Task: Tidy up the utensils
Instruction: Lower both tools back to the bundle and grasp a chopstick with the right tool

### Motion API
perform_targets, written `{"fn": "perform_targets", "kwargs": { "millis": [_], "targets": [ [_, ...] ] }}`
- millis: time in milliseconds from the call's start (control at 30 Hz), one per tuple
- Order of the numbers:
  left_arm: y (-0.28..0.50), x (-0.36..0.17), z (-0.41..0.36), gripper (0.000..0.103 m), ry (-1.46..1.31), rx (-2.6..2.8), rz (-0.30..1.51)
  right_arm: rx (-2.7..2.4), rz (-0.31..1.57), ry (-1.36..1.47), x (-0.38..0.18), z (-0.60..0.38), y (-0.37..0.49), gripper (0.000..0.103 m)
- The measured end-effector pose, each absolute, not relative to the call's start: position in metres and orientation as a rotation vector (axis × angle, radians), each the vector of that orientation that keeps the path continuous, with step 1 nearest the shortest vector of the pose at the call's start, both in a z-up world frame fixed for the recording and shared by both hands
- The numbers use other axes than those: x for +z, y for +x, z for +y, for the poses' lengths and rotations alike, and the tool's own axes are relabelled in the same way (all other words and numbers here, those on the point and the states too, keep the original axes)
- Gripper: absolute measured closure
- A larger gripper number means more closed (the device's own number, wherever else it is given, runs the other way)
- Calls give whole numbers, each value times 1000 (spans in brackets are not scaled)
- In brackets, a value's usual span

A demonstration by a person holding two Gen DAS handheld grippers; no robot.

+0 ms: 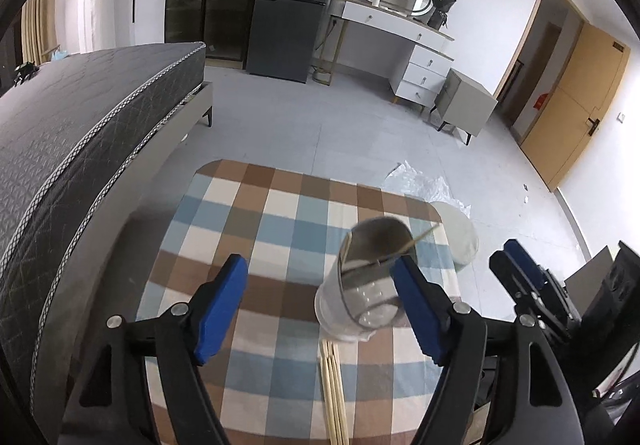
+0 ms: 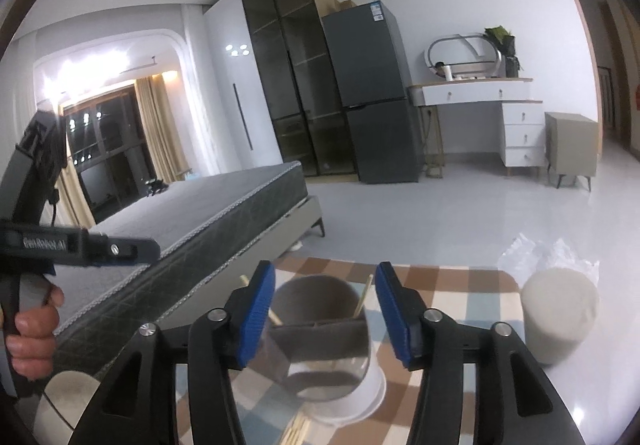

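A grey utensil holder (image 1: 370, 277) with inner dividers stands on a white base on the checkered tablecloth (image 1: 248, 229). A wooden chopstick (image 1: 416, 241) leans out of its top. Several loose chopsticks (image 1: 334, 393) lie on the cloth in front of it. My left gripper (image 1: 320, 301) is open and empty, its right pad close beside the holder. In the right wrist view the holder (image 2: 320, 329) sits between the pads of my right gripper (image 2: 326, 309), which is open and above it, with two chopsticks (image 2: 363, 295) standing inside. The right gripper also shows in the left wrist view (image 1: 520, 265).
A pale grey cylinder (image 2: 558, 319) stands at the table's far right corner, also in the left wrist view (image 1: 460, 237). A dark mattress (image 1: 80, 149) runs along the table's left side. Crumpled plastic (image 1: 420, 181) lies on the floor beyond.
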State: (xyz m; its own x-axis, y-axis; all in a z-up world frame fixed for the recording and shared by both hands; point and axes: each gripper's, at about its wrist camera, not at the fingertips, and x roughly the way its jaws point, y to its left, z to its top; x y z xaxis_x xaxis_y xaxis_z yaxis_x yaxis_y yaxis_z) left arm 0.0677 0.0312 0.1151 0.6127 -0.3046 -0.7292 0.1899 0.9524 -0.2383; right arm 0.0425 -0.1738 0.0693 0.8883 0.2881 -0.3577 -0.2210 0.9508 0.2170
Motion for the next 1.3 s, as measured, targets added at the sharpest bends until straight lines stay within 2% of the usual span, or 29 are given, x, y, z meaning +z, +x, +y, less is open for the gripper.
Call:
{"fn": "perform_targets", "kwargs": {
  "millis": [133,233,367,600,933,1033,1100,1300],
  "targets": [
    [51,108,29,29,-136,-265,851,266,398,180,72,-167,24,38],
    [42,99,32,21,-165,-252,838,268,404,177,71,-163,18,34],
    [28,88,32,20,-157,-225,819,271,415,189,65,-159,6,23],
    [5,64,38,19,-170,-208,807,257,468,197,39,-155,-13,18],
    [-3,-2,56,19,-210,-177,947,268,676,194,-16,-140,-11,18],
    [-1,-15,61,19,-209,-135,972,277,784,167,-38,-130,0,26],
    [2,-20,65,19,-226,-122,991,273,855,150,-53,-124,7,39],
    [9,-26,80,19,-301,-95,1013,267,1046,98,-98,-105,39,61]
  ]
}}
